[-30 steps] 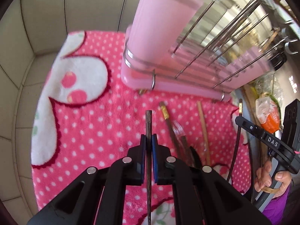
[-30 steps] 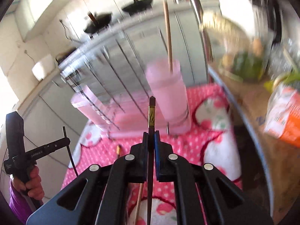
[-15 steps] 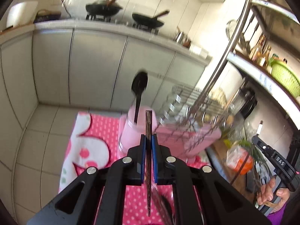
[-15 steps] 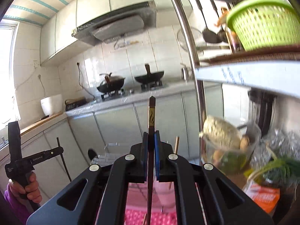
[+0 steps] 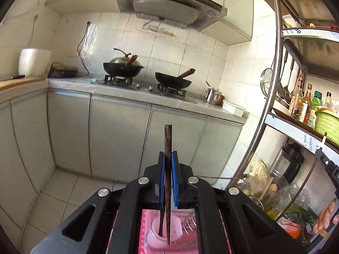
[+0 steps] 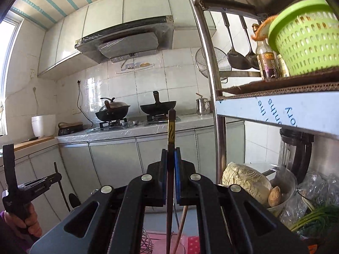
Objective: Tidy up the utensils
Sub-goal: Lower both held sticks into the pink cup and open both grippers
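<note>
Gripping one chopstick each, the left hand-held gripper (image 5: 167, 177) and right hand-held gripper (image 6: 170, 175) hover above the pink holder (image 5: 175, 228); both sticks remain to drop in.

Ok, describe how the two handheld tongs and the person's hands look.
Both the left tongs and right tongs have matte black angular bodies with round silver bolt heads, triangular cutouts and blue pads lining the fingers. Seen from the right wrist view, the left unit has a black pistol-style handle with small white lettering, held by a bare hand beside a purple sleeve.
</note>
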### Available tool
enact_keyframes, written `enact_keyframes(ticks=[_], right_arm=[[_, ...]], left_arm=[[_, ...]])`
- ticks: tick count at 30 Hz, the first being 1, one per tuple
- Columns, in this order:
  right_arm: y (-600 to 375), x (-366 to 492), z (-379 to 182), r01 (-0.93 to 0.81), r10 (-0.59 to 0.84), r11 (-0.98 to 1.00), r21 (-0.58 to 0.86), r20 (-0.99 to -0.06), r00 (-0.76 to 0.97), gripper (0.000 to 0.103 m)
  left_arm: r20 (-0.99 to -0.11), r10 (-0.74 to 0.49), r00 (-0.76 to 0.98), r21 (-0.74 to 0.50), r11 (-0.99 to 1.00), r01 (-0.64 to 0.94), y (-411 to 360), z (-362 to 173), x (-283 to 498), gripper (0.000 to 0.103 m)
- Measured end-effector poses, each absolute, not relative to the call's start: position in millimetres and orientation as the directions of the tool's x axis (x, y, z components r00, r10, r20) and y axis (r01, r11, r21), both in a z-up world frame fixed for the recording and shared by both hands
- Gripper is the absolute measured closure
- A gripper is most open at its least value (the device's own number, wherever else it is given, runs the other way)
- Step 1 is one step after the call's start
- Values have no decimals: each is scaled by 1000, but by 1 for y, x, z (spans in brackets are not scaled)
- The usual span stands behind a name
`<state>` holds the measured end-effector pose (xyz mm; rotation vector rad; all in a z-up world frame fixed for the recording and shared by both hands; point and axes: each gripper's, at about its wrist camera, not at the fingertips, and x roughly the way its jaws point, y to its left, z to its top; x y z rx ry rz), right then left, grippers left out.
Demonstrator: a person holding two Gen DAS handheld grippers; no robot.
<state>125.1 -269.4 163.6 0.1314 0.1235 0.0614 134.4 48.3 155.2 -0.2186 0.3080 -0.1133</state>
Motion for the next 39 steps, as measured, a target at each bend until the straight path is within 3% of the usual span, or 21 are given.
enact_keyframes(ticks=[5, 16, 24, 27, 29, 33, 35, 39], right_arm=[[-271, 137, 129, -38, 65, 989, 142, -190, 980, 97], [-264, 132, 67, -26, 92, 982, 189, -353, 931, 97], [-268, 138, 54, -13, 120, 974, 227, -463, 878, 96], [-270, 133, 56, -9, 127, 969, 248, -466, 875, 79], [-272, 129, 60, -11, 132, 967, 254, -462, 877, 77], [-270, 115, 66, -17, 131, 969, 245, -457, 880, 77], [-269, 105, 69, -21, 130, 971, 240, -451, 883, 77], [-265, 83, 70, -28, 140, 970, 243, -454, 880, 77]], left_arm=[[-296, -127, 947, -204, 977, 67, 39, 141, 164, 97], [-406, -136, 904, -194, 979, 60, 31, 76, 186, 97], [-479, -158, 863, -211, 976, 62, 33, 49, 182, 97], [-516, -174, 839, -230, 971, 60, 36, 40, 185, 97], [-541, -186, 820, -243, 968, 59, 36, 38, 187, 97], [-561, -195, 805, -267, 962, 47, 39, 38, 187, 91], [-562, -191, 805, -275, 961, 36, 42, 41, 184, 79], [-539, -178, 823, -263, 964, 36, 44, 53, 172, 73]])
